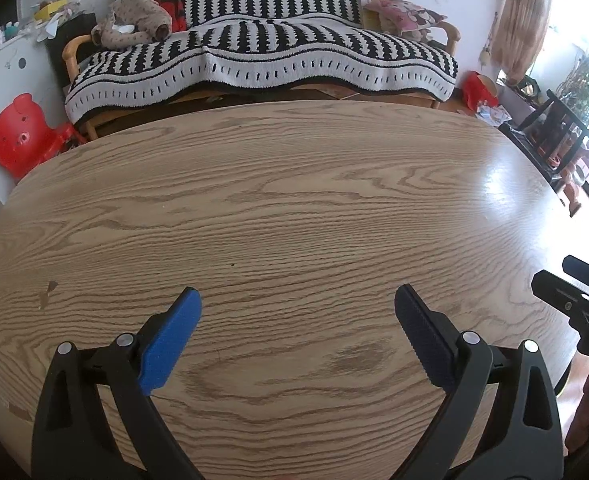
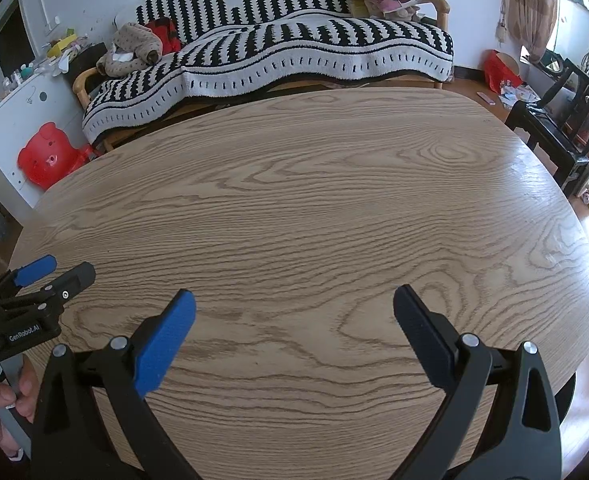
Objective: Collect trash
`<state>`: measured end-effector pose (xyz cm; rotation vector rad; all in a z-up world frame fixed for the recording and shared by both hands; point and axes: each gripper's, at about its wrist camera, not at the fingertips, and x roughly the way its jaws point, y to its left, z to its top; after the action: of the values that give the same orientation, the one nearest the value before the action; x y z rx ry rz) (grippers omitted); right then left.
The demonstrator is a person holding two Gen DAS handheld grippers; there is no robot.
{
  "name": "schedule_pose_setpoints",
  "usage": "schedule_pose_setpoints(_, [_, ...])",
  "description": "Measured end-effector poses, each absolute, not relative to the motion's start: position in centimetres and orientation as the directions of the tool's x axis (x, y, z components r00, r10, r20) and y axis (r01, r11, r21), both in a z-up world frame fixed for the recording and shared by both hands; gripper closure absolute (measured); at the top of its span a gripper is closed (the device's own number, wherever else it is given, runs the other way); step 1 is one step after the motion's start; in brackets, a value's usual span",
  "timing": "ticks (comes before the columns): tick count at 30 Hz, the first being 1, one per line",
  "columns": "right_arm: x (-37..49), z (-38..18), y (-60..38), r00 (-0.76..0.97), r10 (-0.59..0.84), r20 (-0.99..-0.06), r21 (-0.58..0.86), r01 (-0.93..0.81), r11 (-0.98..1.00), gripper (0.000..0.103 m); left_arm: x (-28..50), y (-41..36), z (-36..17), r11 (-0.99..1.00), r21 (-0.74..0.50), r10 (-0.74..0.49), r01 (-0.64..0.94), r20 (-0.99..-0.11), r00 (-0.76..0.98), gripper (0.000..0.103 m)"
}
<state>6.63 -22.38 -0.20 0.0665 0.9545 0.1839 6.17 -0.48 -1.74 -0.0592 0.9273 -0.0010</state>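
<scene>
The left claw [image 1: 297, 300] is hanging over the near part of the wood-grain surface [image 1: 294, 208], its two fingers spread wide with nothing between them. The right claw [image 2: 294, 300] is hovering over the same surface [image 2: 314, 200], likewise gaping wide and gripping nothing. Each is showing at the edge of the other's view: the right claw [image 1: 574, 296] at the far right, the left claw [image 2: 38, 280] at the far left, held by the person's left hand [image 2: 2, 400].

No trash is showing on the surface in either view. Loose paper scraps [image 1: 490, 114] are lying on the floor beyond the far right edge, beside a red bag [image 1: 479, 89]; I cannot tell whether they are the trash meant.

Behind the surface a sofa under a black-and-white striped blanket [image 1: 262, 52] is standing against the wall, with a brown stuffed toy [image 1: 134, 20] on its left end and a pink cartoon cushion [image 1: 406, 14] on its right. A red bear-shaped stool [image 1: 18, 136] is leaning against a white cabinet [image 1: 10, 68] to the left.
</scene>
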Motion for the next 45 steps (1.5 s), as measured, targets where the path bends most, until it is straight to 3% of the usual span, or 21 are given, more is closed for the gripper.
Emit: schedule_pose_setpoints(45, [6.05,-0.54,-22.77,0.56,0.178,-0.809,0.133,-0.121,0.984,0.007,6.09,-0.53,-1.78,1.0,-0.022,-0.006,-0.019,-0.798,0.602,0.009])
